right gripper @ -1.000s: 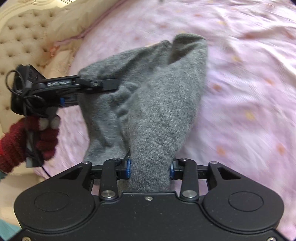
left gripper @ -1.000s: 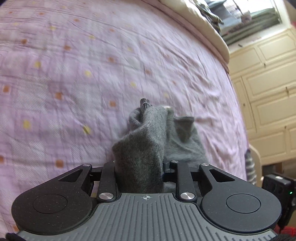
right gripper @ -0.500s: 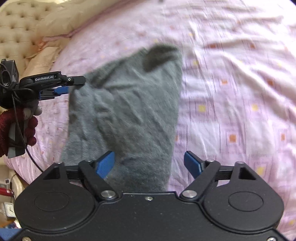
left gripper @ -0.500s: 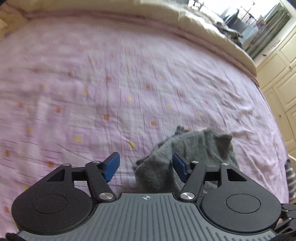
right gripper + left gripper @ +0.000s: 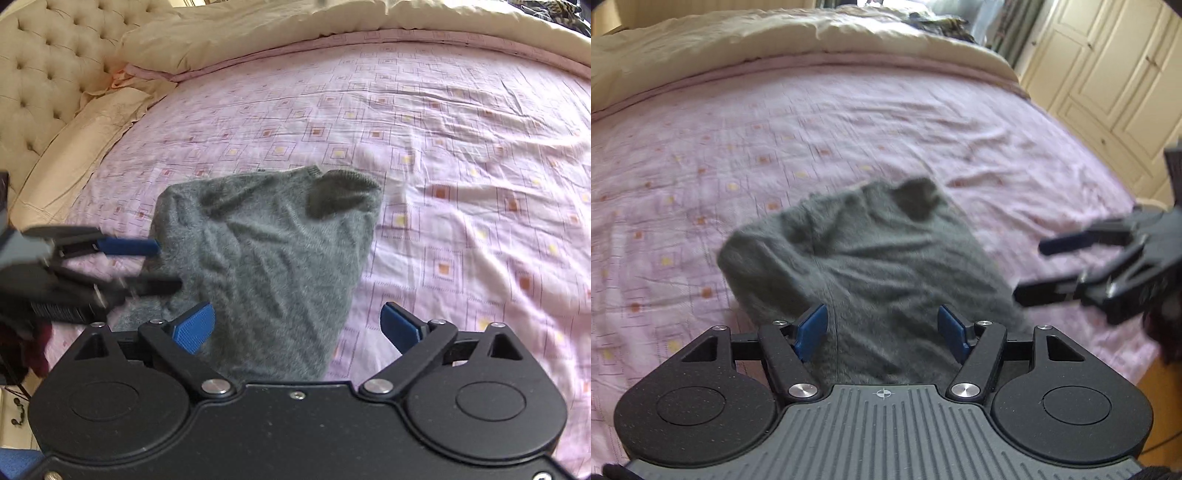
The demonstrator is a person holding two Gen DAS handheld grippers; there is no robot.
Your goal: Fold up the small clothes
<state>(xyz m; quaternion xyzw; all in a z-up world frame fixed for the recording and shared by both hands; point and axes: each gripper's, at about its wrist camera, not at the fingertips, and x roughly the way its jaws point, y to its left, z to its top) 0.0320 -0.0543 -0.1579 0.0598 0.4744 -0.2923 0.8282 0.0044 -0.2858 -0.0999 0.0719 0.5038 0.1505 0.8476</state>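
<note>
A small grey knitted garment [image 5: 864, 258] [image 5: 266, 254] lies loosely folded on the pink patterned bedspread [image 5: 849, 122] [image 5: 461, 155]. My left gripper [image 5: 882, 332] is open, its blue pads on either side of the garment's near edge, gripping nothing. My right gripper [image 5: 297, 326] is also open just above the cloth's near right part. In the left wrist view the right gripper [image 5: 1030, 266] shows at the right, beside the garment. From the right wrist camera, the left gripper [image 5: 168, 264] appears at the left, fingertips at the garment's left edge.
A cream tufted headboard [image 5: 48, 66] and cream pillows [image 5: 74, 147] stand at the left. A beige duvet [image 5: 775, 44] is bunched along the bed's far side. Cream wardrobe doors [image 5: 1108, 74] stand beyond the bed's right edge. A hand in a dark red glove [image 5: 22, 343] holds the left gripper.
Both grippers held the grey garment up a second ago, then opened and let it drop onto the bed. Since then both have drawn back from it and stayed open.
</note>
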